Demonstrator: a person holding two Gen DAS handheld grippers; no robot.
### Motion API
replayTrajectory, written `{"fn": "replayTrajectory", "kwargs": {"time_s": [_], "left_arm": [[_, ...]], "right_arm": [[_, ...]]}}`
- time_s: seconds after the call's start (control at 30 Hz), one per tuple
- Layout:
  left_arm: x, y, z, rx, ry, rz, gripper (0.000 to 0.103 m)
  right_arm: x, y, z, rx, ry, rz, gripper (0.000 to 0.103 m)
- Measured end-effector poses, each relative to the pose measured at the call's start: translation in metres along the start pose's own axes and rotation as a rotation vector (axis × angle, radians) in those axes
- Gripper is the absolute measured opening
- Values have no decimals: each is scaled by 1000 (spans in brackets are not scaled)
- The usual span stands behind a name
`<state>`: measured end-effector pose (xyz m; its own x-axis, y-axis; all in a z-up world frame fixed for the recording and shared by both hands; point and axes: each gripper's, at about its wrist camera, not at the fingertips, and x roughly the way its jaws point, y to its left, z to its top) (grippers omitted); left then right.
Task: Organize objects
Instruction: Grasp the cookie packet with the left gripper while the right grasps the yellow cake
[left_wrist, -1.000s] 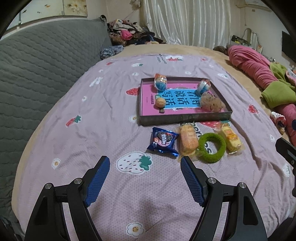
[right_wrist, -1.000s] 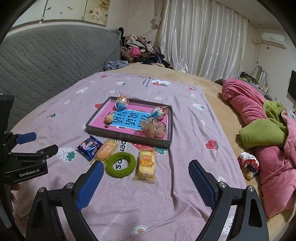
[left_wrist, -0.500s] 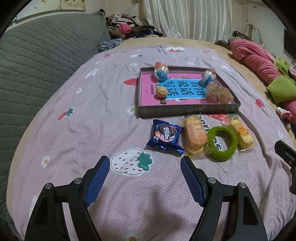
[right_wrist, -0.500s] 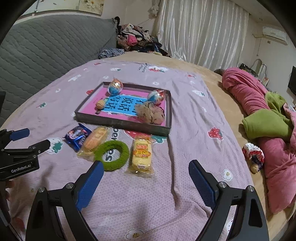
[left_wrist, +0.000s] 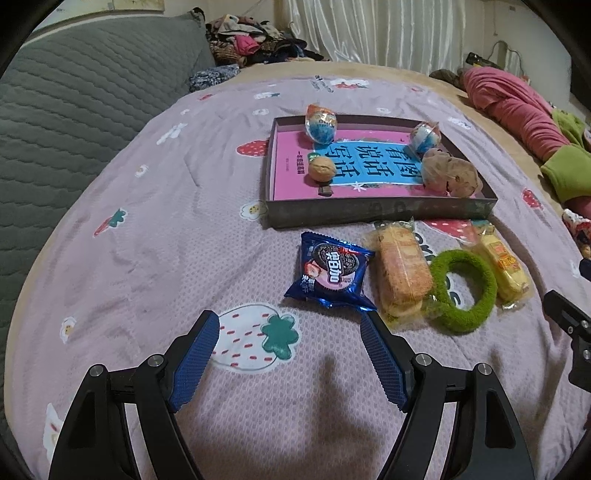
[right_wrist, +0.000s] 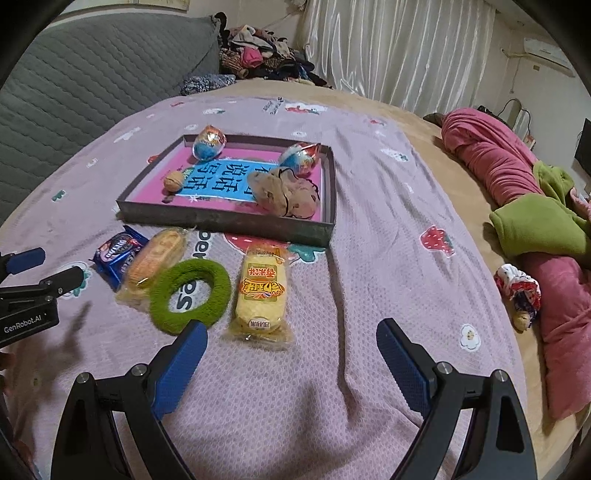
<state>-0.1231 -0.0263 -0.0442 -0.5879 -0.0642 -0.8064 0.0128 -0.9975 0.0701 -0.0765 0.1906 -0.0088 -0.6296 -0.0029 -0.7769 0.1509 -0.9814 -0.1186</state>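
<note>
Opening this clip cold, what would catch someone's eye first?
Probably the shallow dark tray with a pink and blue printed base in the middle of the lilac strawberry-print bedspread, holding two foil-wrapped eggs, a walnut and a brown plush toy. In front of it lies a row: blue cookie packet, orange wrapped cake, fuzzy green ring, yellow wrapped cake. Both grippers' jaws stand open and empty.

Dim indoor light, soft shadows near bottom, sharp focus, heavy fisheye warp w/ dark corners.
</note>
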Motion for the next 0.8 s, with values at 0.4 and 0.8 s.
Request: {"fn": "replayTrajectory", "kwargs": {"time_s": [0.4, 0.8], "left_arm": [[32, -4, 8, 11, 32, -1, 80], [46, -9, 15, 12, 33, -19, 80]], "right_arm": [[35, 1, 5, -1, 44, -2, 93], [58, 2, 9, 0, 71, -5, 93]]}}
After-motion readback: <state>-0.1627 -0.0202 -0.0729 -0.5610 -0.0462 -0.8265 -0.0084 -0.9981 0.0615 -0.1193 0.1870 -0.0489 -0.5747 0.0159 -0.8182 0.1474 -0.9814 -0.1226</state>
